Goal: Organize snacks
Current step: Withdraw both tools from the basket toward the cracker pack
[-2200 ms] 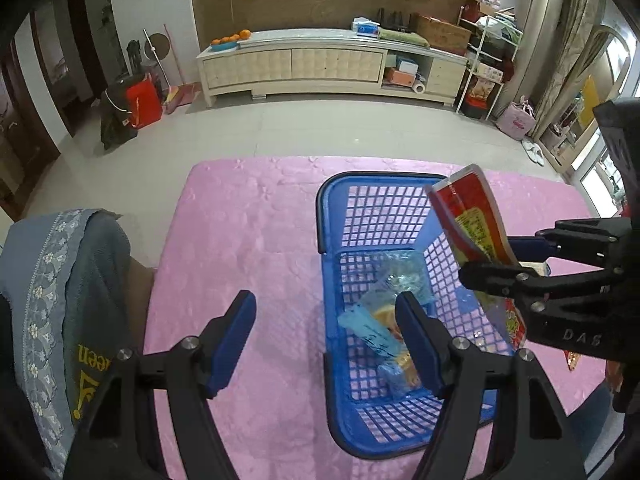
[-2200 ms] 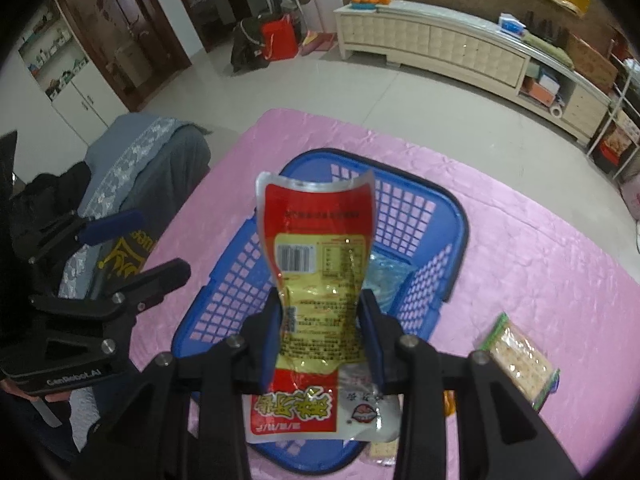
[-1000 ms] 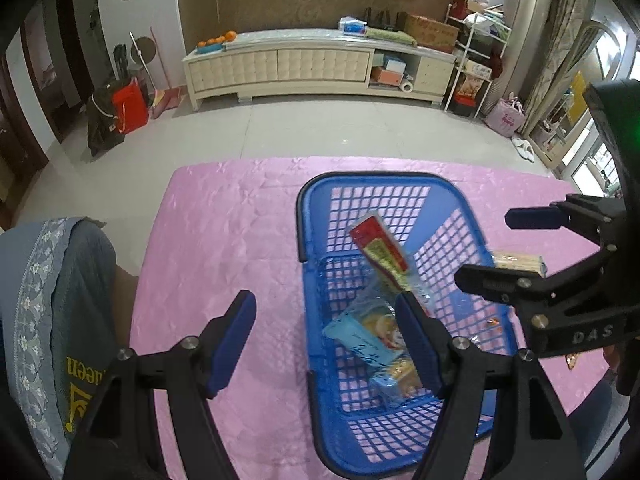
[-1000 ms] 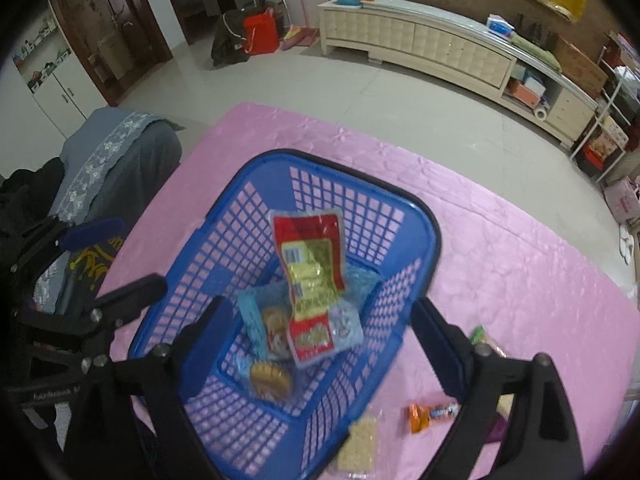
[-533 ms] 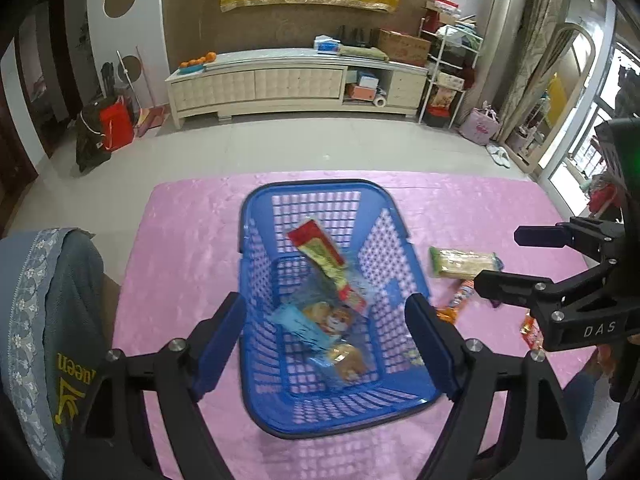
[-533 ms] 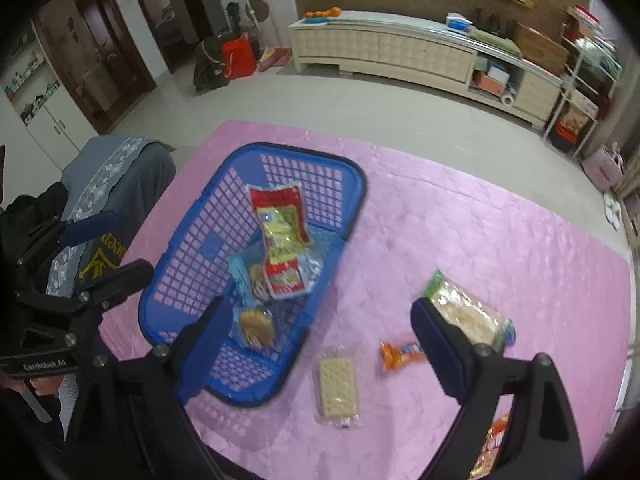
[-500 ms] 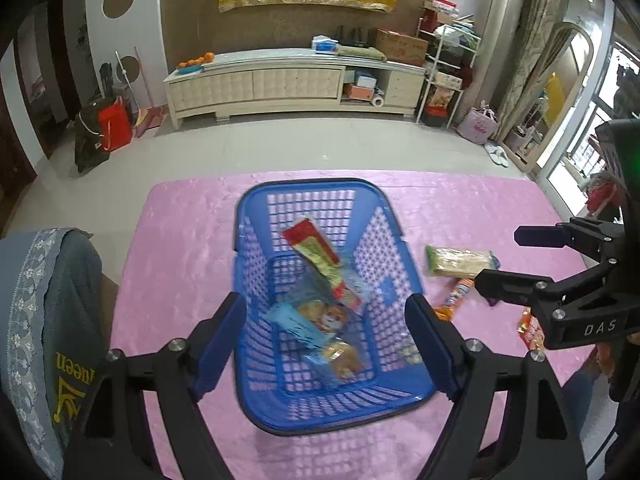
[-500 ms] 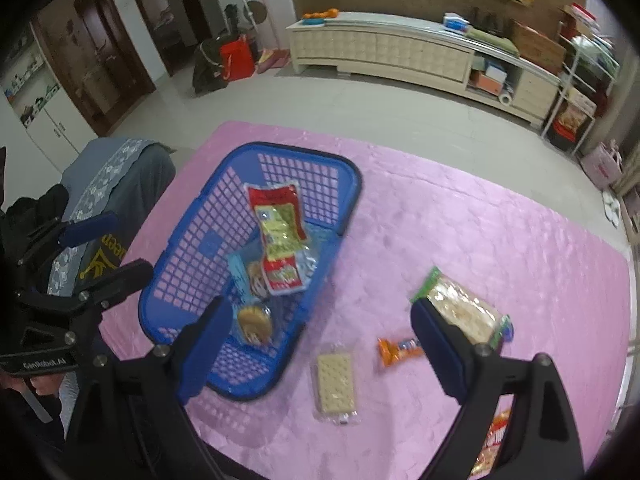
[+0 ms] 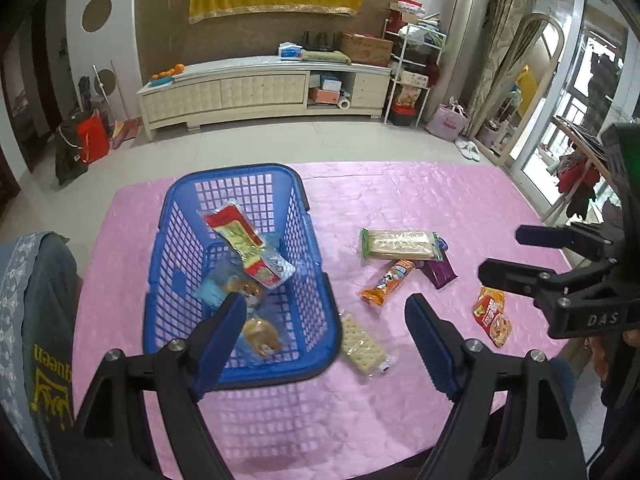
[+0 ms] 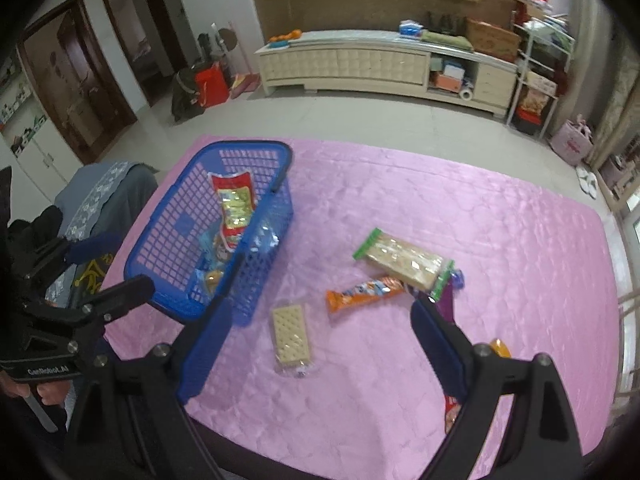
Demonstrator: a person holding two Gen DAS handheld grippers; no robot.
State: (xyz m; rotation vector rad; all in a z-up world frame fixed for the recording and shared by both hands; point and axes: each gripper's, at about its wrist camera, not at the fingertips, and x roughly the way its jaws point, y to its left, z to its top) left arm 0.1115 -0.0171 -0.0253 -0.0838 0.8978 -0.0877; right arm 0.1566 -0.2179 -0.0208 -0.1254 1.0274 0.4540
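The blue basket (image 9: pixel 240 184) hides part of the snacks inside it; its mesh wall covers the round cookie pack (image 10: pixel 212 278) in the right view. In the left view a blue finger (image 9: pixel 218 344) covers part of that pack and of the basket. The purple pack (image 10: pixel 446 300) is half behind a finger (image 10: pixel 438 348) in the right view, and the red pack (image 10: pixel 452 406) shows only as a sliver there. The writing on every pack is too small to read. The chair (image 9: pixel 36 320) is cut off at the left edge.

Blue basket (image 9: pixel 168 248) of snacks, loose packets (image 9: pixel 400 242) beside it
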